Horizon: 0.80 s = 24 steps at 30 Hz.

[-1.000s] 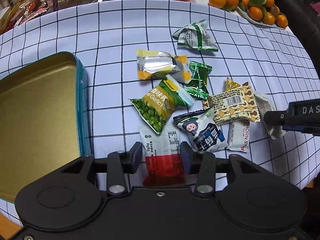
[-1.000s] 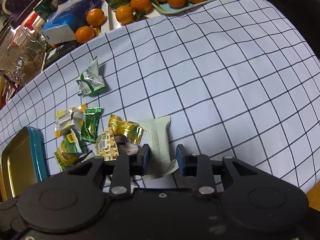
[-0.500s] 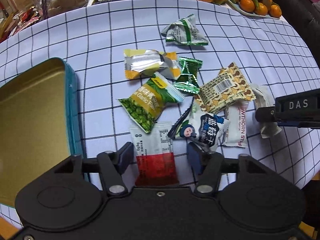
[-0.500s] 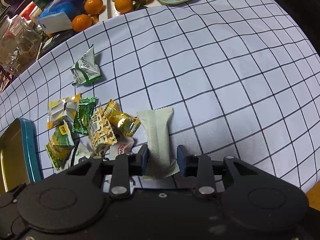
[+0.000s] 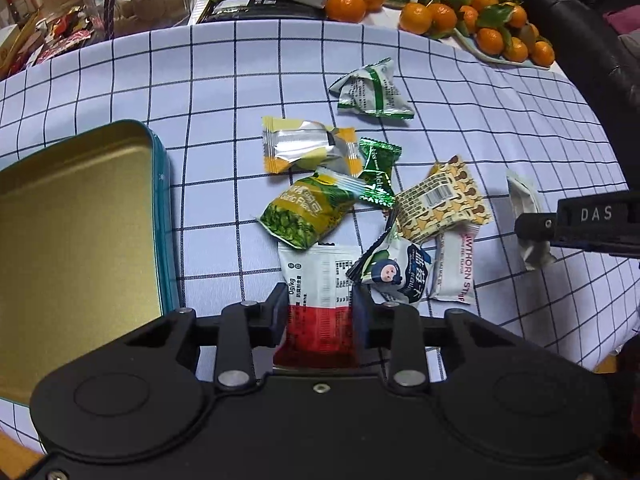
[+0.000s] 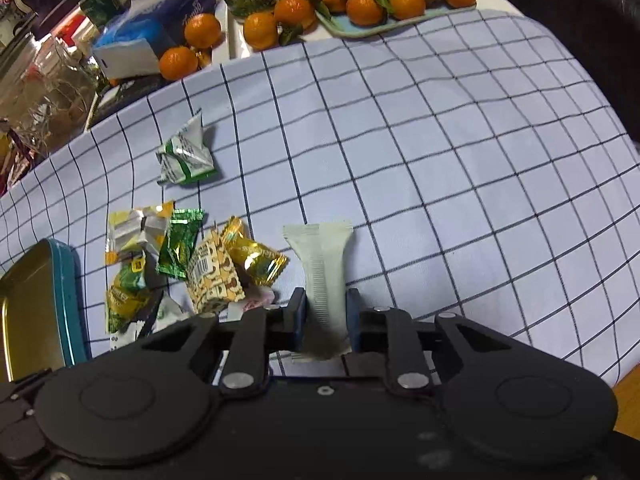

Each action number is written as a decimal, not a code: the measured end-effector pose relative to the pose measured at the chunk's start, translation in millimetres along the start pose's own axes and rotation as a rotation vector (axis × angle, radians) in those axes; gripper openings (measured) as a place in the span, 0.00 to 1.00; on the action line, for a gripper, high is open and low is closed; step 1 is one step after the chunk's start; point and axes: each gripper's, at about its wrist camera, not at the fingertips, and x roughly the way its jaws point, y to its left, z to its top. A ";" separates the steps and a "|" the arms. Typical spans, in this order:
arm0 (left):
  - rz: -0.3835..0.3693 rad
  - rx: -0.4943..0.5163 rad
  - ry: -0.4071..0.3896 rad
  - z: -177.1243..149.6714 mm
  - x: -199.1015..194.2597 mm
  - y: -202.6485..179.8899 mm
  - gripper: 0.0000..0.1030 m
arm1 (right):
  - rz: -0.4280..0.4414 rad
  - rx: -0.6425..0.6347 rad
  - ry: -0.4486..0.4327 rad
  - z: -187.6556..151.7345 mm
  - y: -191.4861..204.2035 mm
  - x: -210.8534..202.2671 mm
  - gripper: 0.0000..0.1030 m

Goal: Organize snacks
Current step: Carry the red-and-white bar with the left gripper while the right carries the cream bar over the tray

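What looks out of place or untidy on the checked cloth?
The snack packets lie in a loose heap, several overlapping, none yet in the open tin beside them. One green-and-white packet lies apart, crumpled. Nothing looks spilled or torn.

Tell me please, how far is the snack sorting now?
Done: nothing yet; the teal tin shows only its bare gold inside. In hand: the left gripper has just closed its jaws on the red and white packet, and the right gripper on the pale green packet. Left: the garlic pea packet, the green candy and other snacks on the checked cloth.
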 end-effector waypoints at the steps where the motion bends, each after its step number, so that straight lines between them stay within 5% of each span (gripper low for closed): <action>1: -0.001 0.003 -0.002 -0.2 -1.5 0.3 0.40 | 0.002 0.000 -0.007 1.0 -1.0 -2.7 0.22; 14: -0.048 0.016 -0.085 9.6 -36.7 8.4 0.40 | 0.063 0.034 -0.038 10.2 8.4 -16.5 0.22; 18: 0.021 -0.006 -0.194 19.7 -57.5 23.4 0.41 | 0.102 0.045 -0.056 13.3 20.1 -24.8 0.22; 24: 0.152 -0.184 -0.259 31.1 -73.6 81.4 0.41 | 0.149 -0.020 -0.098 12.2 59.6 -34.7 0.22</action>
